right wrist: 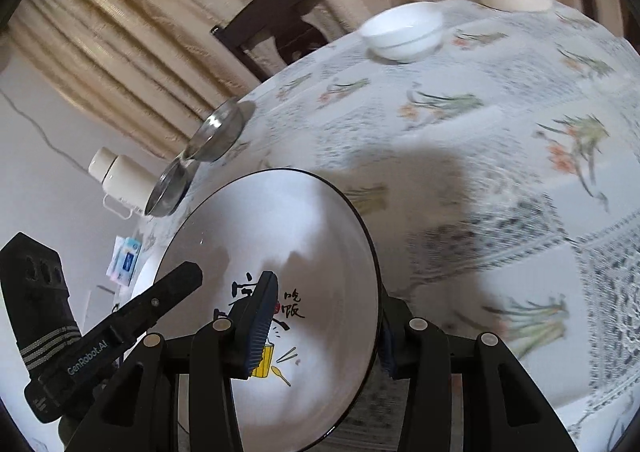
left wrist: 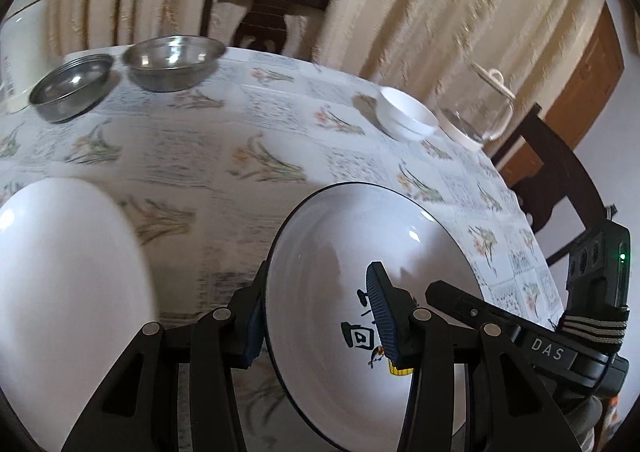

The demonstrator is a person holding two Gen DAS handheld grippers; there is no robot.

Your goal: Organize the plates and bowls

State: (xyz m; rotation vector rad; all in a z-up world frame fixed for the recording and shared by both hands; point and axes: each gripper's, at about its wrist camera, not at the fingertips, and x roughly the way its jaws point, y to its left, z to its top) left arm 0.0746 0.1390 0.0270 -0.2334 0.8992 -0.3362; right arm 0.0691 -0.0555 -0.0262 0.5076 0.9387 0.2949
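We've got both claws clamped on one big black-rimmed bowl (left wrist: 360, 272): left claw (left wrist: 320, 328) and right claw (right wrist: 320, 328) each pinch its rim, lower centre of frame, above the tabletop (left wrist: 224, 131). Two steel bowls (left wrist: 172, 59) sit upper left, a white bowl (left wrist: 406, 115) upper right.

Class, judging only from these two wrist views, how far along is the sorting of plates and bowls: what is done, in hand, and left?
Done: nothing looks stacked yet. In hand: both the left gripper and right gripper clamp the rim of the dark-rimmed bowl. Left: two steel bowls side by side, the small white bowl and the white plate remain apart on the table.
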